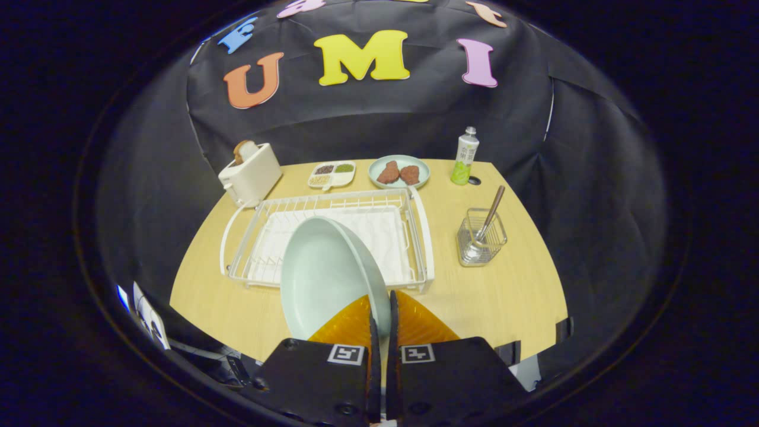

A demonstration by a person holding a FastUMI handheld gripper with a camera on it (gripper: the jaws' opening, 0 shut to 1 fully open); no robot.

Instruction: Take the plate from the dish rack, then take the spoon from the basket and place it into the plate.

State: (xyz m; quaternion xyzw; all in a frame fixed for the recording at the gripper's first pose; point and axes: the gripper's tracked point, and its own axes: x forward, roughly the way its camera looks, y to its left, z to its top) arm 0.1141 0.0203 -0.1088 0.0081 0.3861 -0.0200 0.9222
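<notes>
Two orange fingers (356, 323) of the gripper (382, 311) pinch the pale plate's (323, 279) rim above the wooden table (504, 296), dish rack (415, 237) just beyond.

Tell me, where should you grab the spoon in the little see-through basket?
Grab the brown handle of the metal spoon, near its top, coming down from above. The bowl end sits low inside the clear wire basket, and the handle leans up and out over the rim, so that part looks free. First, the gripper, shut on the pale green plate, must set it down.
</notes>
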